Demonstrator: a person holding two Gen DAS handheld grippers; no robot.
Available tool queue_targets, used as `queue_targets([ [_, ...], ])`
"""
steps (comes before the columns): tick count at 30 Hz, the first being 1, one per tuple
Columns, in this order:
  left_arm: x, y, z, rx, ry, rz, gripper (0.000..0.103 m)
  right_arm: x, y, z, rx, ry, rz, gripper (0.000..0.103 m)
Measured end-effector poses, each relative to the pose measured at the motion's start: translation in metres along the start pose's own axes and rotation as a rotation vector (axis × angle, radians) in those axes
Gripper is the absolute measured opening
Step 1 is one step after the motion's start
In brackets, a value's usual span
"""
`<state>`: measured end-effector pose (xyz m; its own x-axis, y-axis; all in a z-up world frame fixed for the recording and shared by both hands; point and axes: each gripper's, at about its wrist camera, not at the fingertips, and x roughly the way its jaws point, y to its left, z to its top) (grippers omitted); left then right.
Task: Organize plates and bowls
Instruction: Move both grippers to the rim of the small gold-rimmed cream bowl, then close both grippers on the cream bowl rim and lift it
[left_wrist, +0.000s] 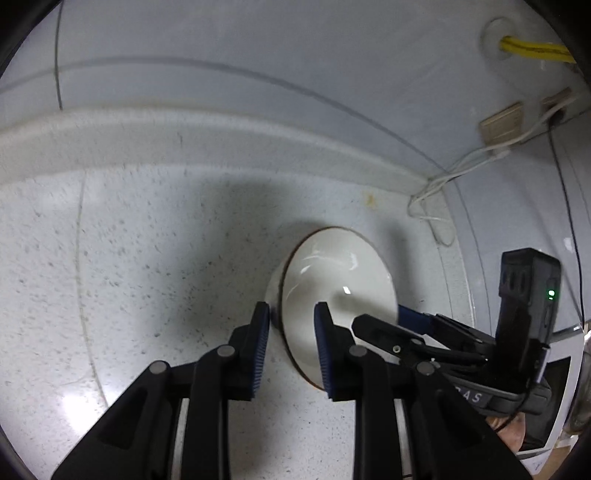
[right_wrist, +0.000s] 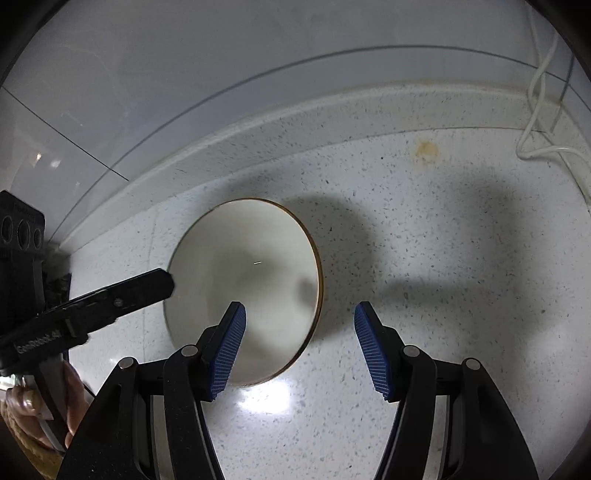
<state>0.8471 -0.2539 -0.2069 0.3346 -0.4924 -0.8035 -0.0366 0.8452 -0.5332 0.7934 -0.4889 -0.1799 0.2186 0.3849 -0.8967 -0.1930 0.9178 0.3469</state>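
Observation:
A white bowl (left_wrist: 332, 288) with a thin brown rim sits on the speckled white counter (left_wrist: 129, 277). In the left wrist view my left gripper (left_wrist: 291, 350) straddles its near rim, one pad outside and one inside, jaws a little apart. The right gripper's finger (left_wrist: 384, 332) reaches in from the right, over the bowl's right edge. In the right wrist view the bowl (right_wrist: 258, 258) lies left of centre. My right gripper (right_wrist: 299, 350) is open wide, its left pad (right_wrist: 229, 347) over the bowl's inside, its right pad (right_wrist: 373, 350) outside the rim. The left gripper's finger (right_wrist: 122, 299) comes in from the left.
A raised counter backsplash ledge (left_wrist: 221, 136) runs behind the bowl, with a pale wall above. White cables (left_wrist: 436, 206) hang at the back right corner, near wall sockets (left_wrist: 502, 122) and a yellow hose (left_wrist: 532, 50). A brownish stain (right_wrist: 426, 149) marks the counter.

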Motion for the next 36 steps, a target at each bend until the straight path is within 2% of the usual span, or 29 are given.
queue_targets([
  [6,0.028,0.004,0.003,-0.043,0.040,-0.008,0.023,0.016,0.002,0.002,-0.018,0.028,-0.027,0.039],
  [10,0.038,0.009,0.003,-0.055,0.057,-0.010,0.025,0.022,0.002,-0.001,-0.024,0.048,-0.034,0.034],
  [15,0.046,0.000,0.005,-0.016,0.068,0.025,0.023,0.025,-0.001,-0.001,-0.025,0.057,-0.030,0.025],
  [18,0.053,-0.002,0.007,-0.015,0.082,0.005,0.016,0.024,-0.002,-0.002,-0.029,0.051,-0.033,0.018],
  [22,0.057,-0.007,0.009,-0.003,0.093,0.015,0.016,0.025,0.002,0.001,-0.038,0.051,-0.042,0.017],
  [29,0.051,-0.003,-0.004,-0.012,0.098,0.031,0.016,0.031,-0.001,0.005,-0.028,0.085,0.008,0.016],
  [36,0.037,-0.003,-0.035,-0.038,0.120,0.029,0.016,0.026,0.004,-0.023,-0.033,0.128,0.058,0.016],
])
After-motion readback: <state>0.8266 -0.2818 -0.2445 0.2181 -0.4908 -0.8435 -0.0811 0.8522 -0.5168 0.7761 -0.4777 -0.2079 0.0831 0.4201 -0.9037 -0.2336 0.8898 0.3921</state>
